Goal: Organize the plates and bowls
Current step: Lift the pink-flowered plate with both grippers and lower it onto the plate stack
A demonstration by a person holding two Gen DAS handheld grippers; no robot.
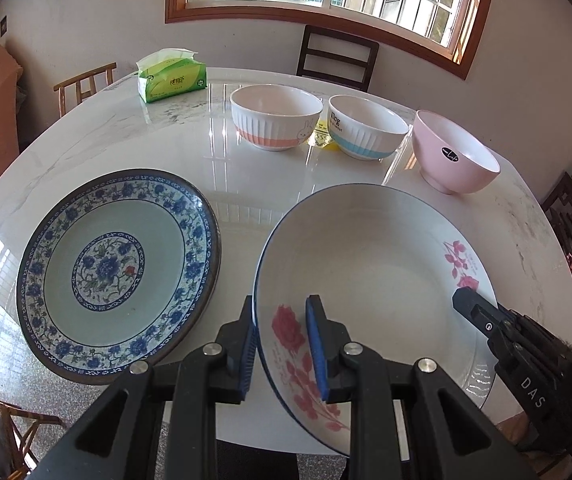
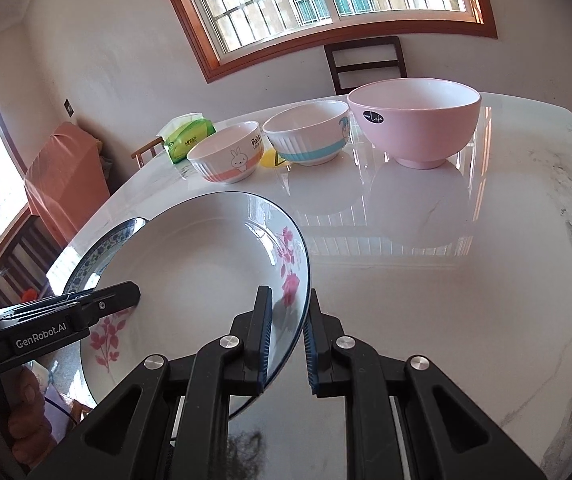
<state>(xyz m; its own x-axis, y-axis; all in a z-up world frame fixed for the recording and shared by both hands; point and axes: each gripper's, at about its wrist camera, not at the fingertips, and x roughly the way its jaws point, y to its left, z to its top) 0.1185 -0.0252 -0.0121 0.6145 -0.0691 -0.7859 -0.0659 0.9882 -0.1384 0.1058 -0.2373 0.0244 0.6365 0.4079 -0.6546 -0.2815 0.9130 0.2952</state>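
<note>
White with pink flowers, the plate (image 1: 370,280) was clamped at opposite rims by the left gripper (image 1: 286,344) and the right gripper (image 2: 290,332), tilted above the table (image 2: 446,280).

In the right wrist view the blue-patterned plate (image 2: 98,250) shows only as a sliver of rim, the rest hidden behind the white rose plate (image 2: 190,276), whose near edge is itself covered by the right gripper (image 2: 288,336). In the left wrist view the left gripper (image 1: 280,350) covers part of that white plate's near rim, and a yellow item (image 1: 322,138) between two bowls is too hidden to identify. The small print on the tissue pack (image 1: 172,80) is unreadable, and the counter (image 1: 126,136) runs past the frame's lower edge.
</note>
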